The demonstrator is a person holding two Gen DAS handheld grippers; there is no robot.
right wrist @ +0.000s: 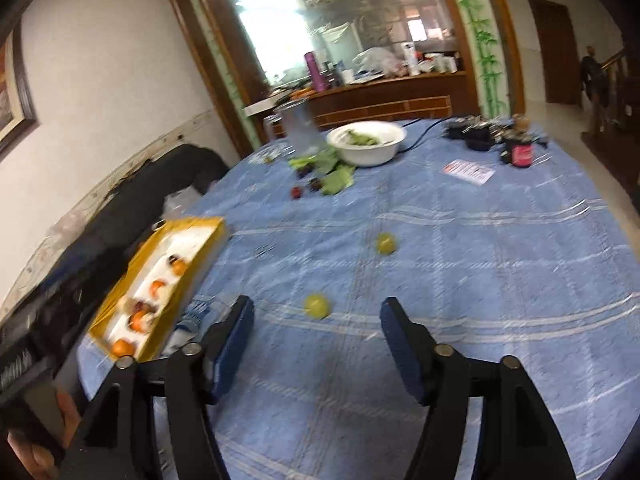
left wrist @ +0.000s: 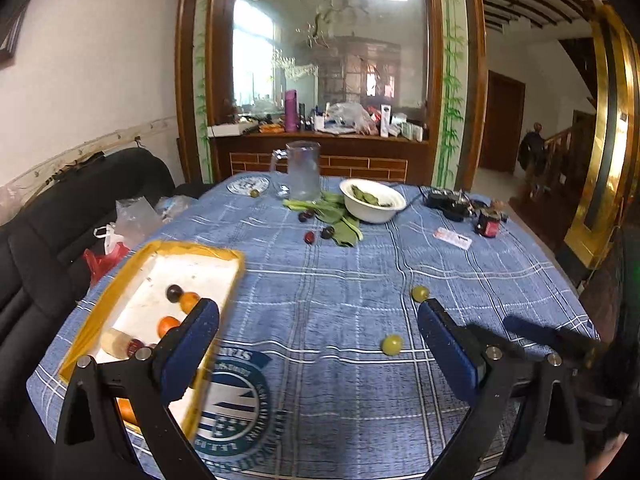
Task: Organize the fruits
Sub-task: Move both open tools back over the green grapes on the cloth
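Blue-padded left hand-held gripper (left wrist: 319,322) wide, empty | right hand-held gripper (right wrist: 317,317) parted, empty

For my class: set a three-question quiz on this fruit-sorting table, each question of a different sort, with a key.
1. True or false: the left gripper holds a fruit.
2. How many green fruits lie loose on the cloth nearest the grippers?
3. Which already holds orange fruits? A) white bowl B) yellow box C) glass mug

Key
1. False: its jaws are open and empty.
2. Two: near green fruit, far green fruit.
3. B. The bowl holds green leaves.
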